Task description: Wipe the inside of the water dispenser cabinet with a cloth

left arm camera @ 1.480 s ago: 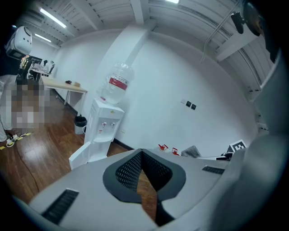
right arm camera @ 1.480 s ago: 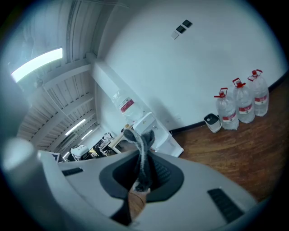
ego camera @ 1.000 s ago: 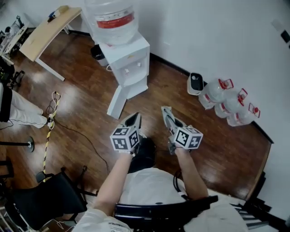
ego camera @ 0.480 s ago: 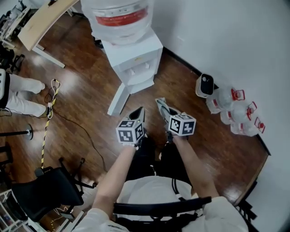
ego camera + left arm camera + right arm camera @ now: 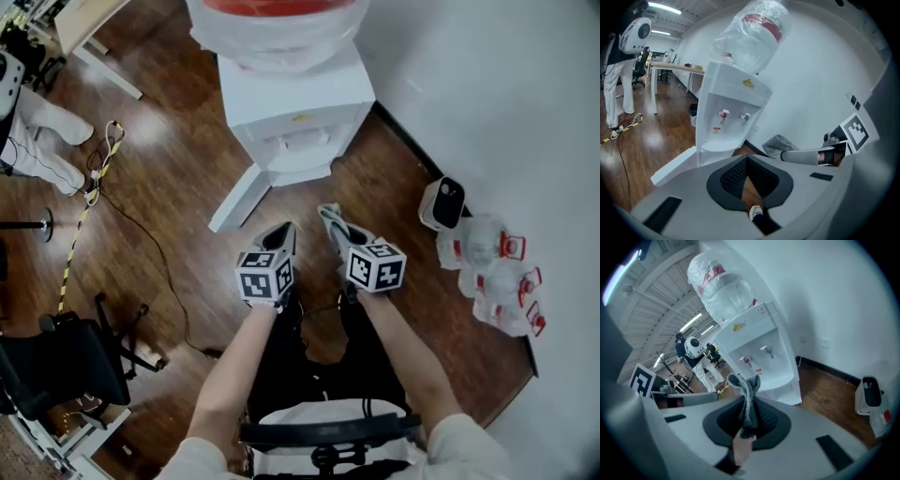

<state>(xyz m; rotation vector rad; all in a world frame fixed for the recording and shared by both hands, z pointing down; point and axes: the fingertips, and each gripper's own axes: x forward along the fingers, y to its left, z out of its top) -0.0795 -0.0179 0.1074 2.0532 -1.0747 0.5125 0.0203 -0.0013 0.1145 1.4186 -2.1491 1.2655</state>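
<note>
Grey cloth held out toward the water dispenser.
Both arms reach forward side by side at mid-frame. The left gripper has its jaws pressed together with nothing in them. The right gripper pinches the cloth. The dispenser stands at the top, its door open, with bare wood floor in front. Its yellow mark is too small to read.

Head view steeply down over water dispenser; both gripper views low, seemingly near, facing same dispenser front.
</note>
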